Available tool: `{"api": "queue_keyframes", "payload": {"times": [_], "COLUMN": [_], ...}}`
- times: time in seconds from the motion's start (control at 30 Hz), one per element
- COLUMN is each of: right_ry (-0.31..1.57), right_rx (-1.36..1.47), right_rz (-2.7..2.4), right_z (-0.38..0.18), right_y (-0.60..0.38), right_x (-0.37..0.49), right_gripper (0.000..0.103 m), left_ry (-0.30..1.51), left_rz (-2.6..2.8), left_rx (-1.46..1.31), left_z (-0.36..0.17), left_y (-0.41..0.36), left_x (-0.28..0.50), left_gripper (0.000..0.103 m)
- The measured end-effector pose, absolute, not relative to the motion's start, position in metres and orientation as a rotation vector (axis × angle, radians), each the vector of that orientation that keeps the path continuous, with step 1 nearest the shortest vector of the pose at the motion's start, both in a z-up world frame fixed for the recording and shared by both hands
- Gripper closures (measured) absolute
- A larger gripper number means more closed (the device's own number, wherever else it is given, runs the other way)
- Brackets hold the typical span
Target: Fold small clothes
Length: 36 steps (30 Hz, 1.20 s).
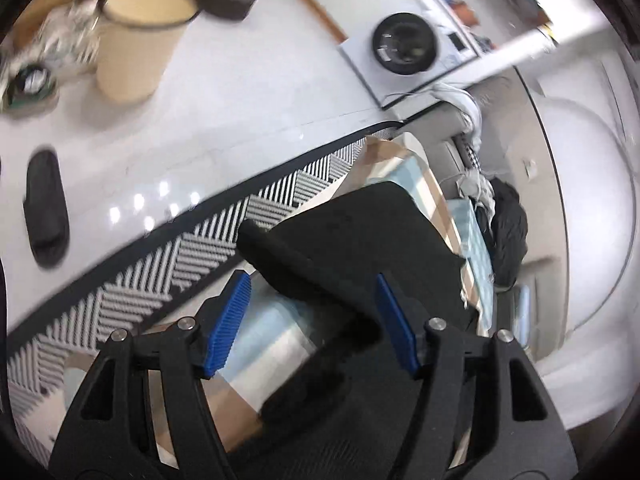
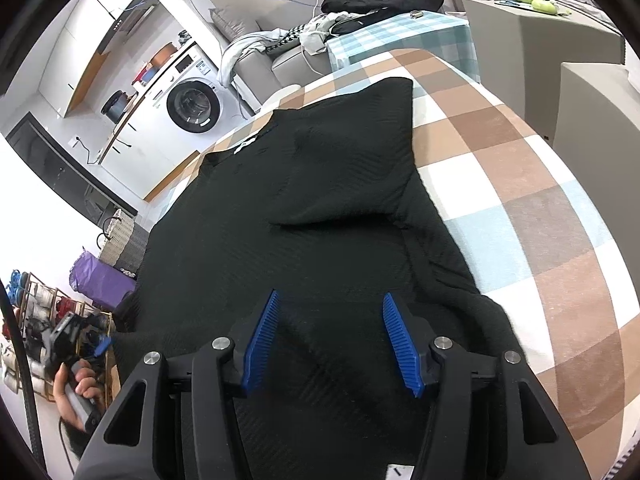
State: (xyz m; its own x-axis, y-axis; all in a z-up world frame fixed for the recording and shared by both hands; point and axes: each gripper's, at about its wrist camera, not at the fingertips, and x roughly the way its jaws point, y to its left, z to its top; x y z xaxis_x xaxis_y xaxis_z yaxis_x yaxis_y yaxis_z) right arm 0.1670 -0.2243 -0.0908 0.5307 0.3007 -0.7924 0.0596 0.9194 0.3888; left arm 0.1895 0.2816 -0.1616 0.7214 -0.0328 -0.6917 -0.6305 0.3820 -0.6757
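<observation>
The black garment [image 2: 304, 216] lies spread on the checked cloth [image 2: 520, 184], with one sleeve folded in across its chest.

Right tongs [image 2: 330, 340]: jaws stand about half open, directly over the lower body of the garment. No fabric is pinched between the blue pads [image 2: 262, 344]. Whether the pad tips touch the cloth cannot be told.

Left tongs [image 1: 312, 320]: jaws stand about half open and grip nothing. A black fold of the garment [image 1: 360, 248] runs across the gap just ahead of the pads, apart from both. The view is motion-blurred. From the right-hand view, a hand [image 2: 78, 388] carries these tongs [image 2: 100, 346] off the left side edge of the garment.

Risks from here:

- Neither pair grips the garment. A drag from either side probably shifts the whole piece and opens the folded sleeve.
- A shallow bite by the left tongs likely takes one layer only, so the side comes over uneven.
- The garment's left edge lies near the border of the checked cloth; a loose pull may slide it off.
- The checked cloth may be pinched along with the garment and lift with it.
</observation>
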Motion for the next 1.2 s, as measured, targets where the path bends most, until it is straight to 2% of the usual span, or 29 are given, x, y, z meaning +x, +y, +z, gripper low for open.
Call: {"api": "queue_keyframes", "payload": {"times": [0.37, 0.43, 0.5, 0.57, 0.7, 0.83, 1.03, 1.17, 1.2], "right_ry": [1.013, 1.013, 1.013, 1.014, 1.009, 1.004, 0.992, 0.982, 0.978], "right_rx": [0.384, 0.385, 0.388, 0.393, 0.397, 0.409, 0.431, 0.438, 0.442], "right_rz": [0.133, 0.132, 0.13, 0.13, 0.135, 0.139, 0.127, 0.095, 0.088], "right_z": [-0.089, -0.089, -0.09, -0.09, -0.09, -0.091, -0.089, -0.085, -0.085], "right_y": [-0.221, -0.222, -0.223, -0.224, -0.226, -0.228, -0.239, -0.249, -0.252], "right_x": [0.166, 0.166, 0.166, 0.166, 0.165, 0.162, 0.155, 0.149, 0.148], "right_gripper": [0.048, 0.048, 0.048, 0.048, 0.048, 0.048, 0.048, 0.047, 0.047], "left_ry": [0.816, 0.796, 0.78, 0.74, 0.654, 0.558, 0.479, 0.612, 0.664], "left_rz": [0.501, 0.506, 0.498, 0.502, 0.542, 0.529, 0.277, -0.043, -0.092], "left_rx": [-1.158, -1.166, -1.173, -1.145, -1.048, -0.861, -0.475, -0.313, -0.312], "left_z": [-0.202, -0.201, -0.198, -0.191, -0.163, -0.111, -0.037, -0.039, -0.047], "left_y": [0.302, 0.3, 0.298, 0.294, 0.287, 0.264, 0.161, 0.077, 0.063], "left_x": [0.219, 0.225, 0.221, 0.217, 0.205, 0.209, 0.273, 0.312, 0.319], "left_gripper": [0.043, 0.055, 0.082, 0.098, 0.1, 0.1, 0.1, 0.099, 0.09]}}
